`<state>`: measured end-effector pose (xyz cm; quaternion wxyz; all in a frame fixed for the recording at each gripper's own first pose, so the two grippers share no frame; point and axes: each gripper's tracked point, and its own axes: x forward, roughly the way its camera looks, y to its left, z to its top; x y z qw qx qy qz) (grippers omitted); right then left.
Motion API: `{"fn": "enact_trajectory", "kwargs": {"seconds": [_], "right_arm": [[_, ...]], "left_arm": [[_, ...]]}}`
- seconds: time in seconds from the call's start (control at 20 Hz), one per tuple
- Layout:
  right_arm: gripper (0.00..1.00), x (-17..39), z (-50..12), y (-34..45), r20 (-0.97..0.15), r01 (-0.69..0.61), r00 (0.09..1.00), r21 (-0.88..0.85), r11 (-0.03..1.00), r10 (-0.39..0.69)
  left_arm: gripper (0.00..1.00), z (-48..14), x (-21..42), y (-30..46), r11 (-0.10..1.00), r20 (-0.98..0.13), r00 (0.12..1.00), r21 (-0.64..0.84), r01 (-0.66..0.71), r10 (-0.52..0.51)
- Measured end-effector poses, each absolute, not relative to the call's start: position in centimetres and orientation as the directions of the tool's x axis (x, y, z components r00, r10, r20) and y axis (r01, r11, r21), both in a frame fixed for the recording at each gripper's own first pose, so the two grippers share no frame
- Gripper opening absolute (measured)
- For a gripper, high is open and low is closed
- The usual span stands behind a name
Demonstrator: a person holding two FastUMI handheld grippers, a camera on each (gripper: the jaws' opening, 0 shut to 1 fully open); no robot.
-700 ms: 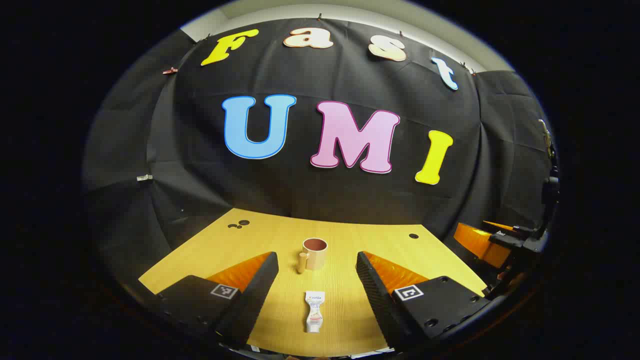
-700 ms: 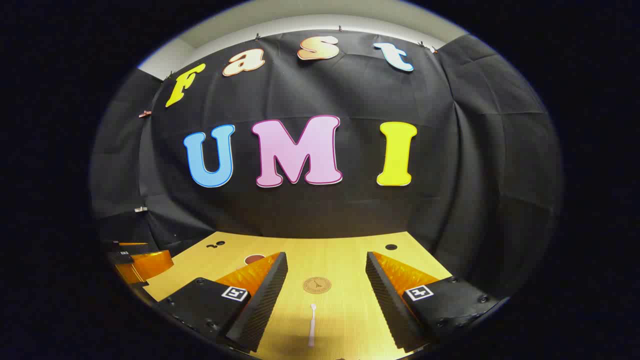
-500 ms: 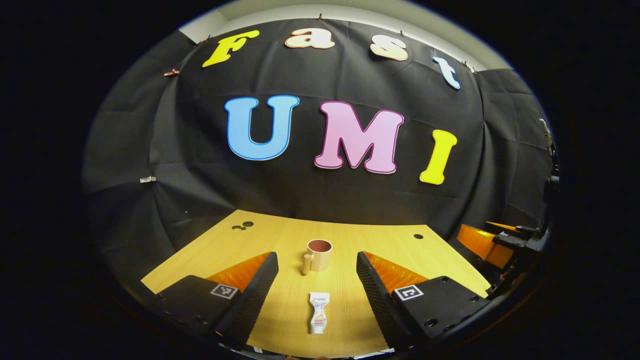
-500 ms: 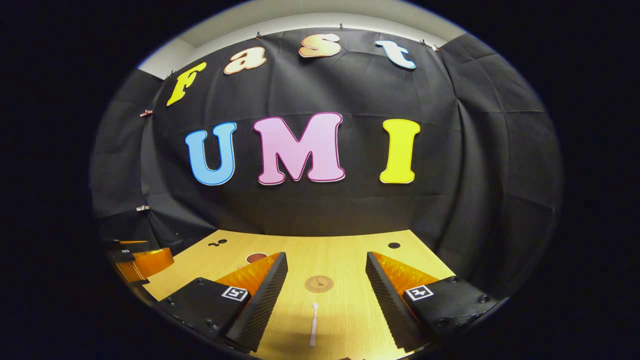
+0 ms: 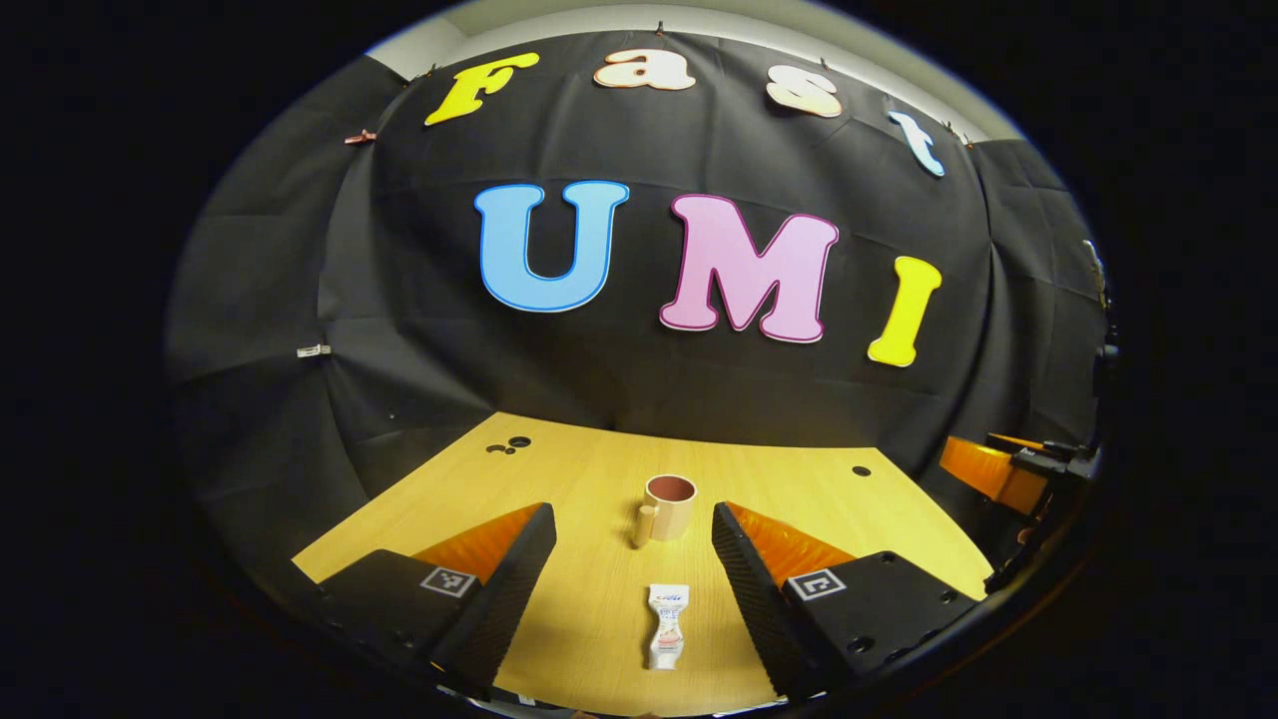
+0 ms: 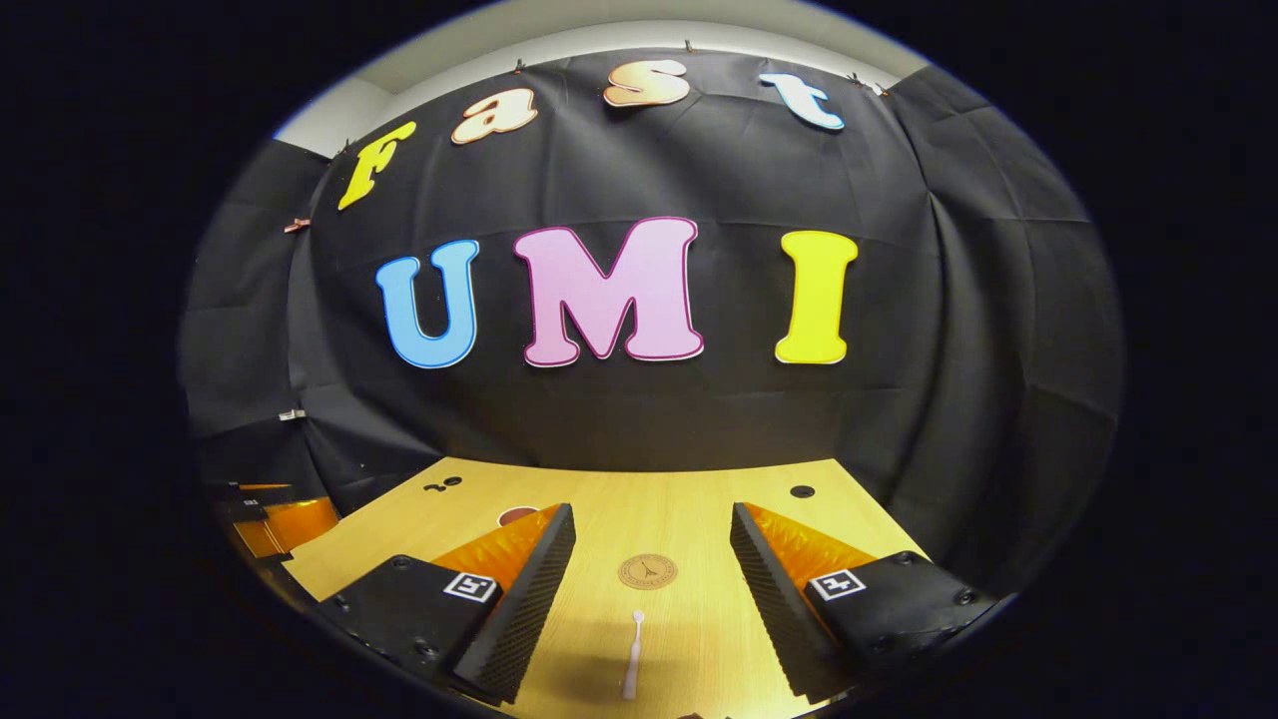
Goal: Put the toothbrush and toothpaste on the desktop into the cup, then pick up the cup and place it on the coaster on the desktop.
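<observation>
In the left gripper view a pinkish-tan cup (image 5: 667, 507) with a handle on its left stands upright on the wooden desktop (image 5: 579, 489). A white toothpaste tube (image 5: 666, 626) lies flat in front of it, between the fingers of my open left gripper (image 5: 634, 589), which hovers above it. In the right gripper view a white toothbrush (image 6: 633, 655) lies lengthwise on the desktop, and a round brown coaster (image 6: 647, 571) sits just beyond it. My right gripper (image 6: 649, 599) is open above the toothbrush. The cup's rim (image 6: 515, 514) peeks out behind its left finger.
The other gripper's orange-and-black body shows at the right edge of the left gripper view (image 5: 1008, 469) and at the left edge of the right gripper view (image 6: 275, 519). Small dark holes (image 5: 509, 444) (image 5: 861, 470) mark the desktop's far corners. The black cloth wall closes off the back.
Both views have shifted slightly: cup and toothpaste slid right in the left gripper view, and coaster and toothbrush drifted a little right in the right gripper view. Both grippers stay open.
</observation>
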<state>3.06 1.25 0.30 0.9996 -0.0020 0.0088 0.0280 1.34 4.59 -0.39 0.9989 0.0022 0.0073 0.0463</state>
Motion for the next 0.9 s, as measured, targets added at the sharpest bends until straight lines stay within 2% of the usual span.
{"fn": "enact_trajectory", "kwargs": {"seconds": [0.35,0.9], "right_arm": [[0.96,4.6,0.9,2.8,-0.012,-0.088,0.996,-0.019,0.996,0.088],[0.96,7.8,-1.1,2.9,-0.066,-0.146,0.987,-0.027,0.989,0.144]], "left_arm": [[0.98,-2.9,2.5,5.4,0.998,-0.083,0.995,-0.008,-0.062,0.061],[0.98,-10.5,6.8,3.5,1.0,-0.284,0.959,0.015,-0.024,0.027]]}}
